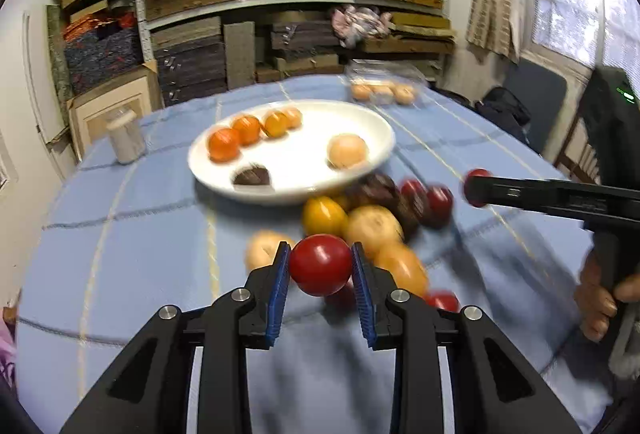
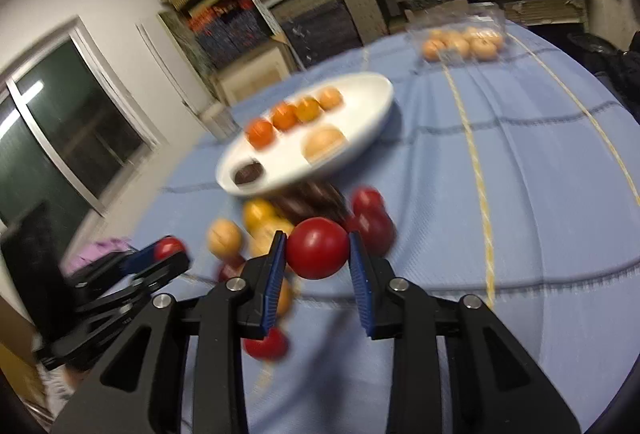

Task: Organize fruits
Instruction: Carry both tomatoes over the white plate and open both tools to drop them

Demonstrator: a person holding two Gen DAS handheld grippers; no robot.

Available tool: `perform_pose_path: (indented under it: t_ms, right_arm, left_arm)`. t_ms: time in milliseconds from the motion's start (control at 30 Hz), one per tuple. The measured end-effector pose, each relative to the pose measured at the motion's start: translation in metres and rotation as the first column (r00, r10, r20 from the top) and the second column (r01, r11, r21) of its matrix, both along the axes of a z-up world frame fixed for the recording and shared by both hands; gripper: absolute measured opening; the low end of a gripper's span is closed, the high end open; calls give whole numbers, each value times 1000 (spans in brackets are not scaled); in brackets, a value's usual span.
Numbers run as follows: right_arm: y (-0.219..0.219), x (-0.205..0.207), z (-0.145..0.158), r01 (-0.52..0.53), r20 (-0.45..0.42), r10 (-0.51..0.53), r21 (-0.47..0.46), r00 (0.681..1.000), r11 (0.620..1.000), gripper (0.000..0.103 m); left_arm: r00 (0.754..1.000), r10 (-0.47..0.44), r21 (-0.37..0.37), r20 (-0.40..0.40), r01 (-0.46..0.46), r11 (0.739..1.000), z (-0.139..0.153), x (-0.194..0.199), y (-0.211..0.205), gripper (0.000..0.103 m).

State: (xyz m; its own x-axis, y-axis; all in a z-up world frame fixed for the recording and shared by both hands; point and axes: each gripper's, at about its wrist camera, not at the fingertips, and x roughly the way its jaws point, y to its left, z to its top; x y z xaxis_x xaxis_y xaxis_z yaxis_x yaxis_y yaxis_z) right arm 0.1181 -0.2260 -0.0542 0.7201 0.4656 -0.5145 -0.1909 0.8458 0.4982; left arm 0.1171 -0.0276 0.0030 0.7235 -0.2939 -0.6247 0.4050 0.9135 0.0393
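The desk (image 1: 120, 218) under its blue cloth carries a white plate (image 1: 376, 130) straight ahead of both your tools, beyond the loose heap of fruit (image 1: 372, 222); that is the way each held fruit has to travel. From the left tool (image 1: 321, 266) the plate lies ahead and slightly left; from the right tool (image 2: 317, 254) it is ahead and left too. Neither looks clearly nearer.

On the plate you have four orange fruits (image 1: 248, 130) in a row, one pale round fruit (image 1: 347, 150) and one dark fruit (image 1: 253, 176). The heap is too blurred to count exactly.

Your left tool is clenched on a red fruit (image 1: 320, 264); your right tool grips a second red fruit (image 2: 316, 248), both lifted clear of the cloth.
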Motion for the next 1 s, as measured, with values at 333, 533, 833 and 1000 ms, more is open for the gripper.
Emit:
perform_pose_path:
  t_ms: [333, 533, 833, 1000]
  right_arm:
    - [43, 114, 49, -12, 1, 12, -133, 1000, 991, 31]
    - [54, 164, 21, 15, -54, -28, -227, 998, 974, 31]
    - [34, 124, 44, 58, 45, -51, -167, 998, 984, 52]
    - [8, 41, 50, 130, 184, -116, -66, 976, 989, 85]
  left_arm:
    - [995, 55, -84, -88, -62, 995, 15, 114, -23, 31]
    - [987, 58, -42, -147, -65, 997, -17, 146, -36, 31]
    - [991, 120, -91, -59, -125, 988, 6, 125, -7, 78]
    - [972, 234, -152, 36, -226, 962, 14, 70, 39, 98]
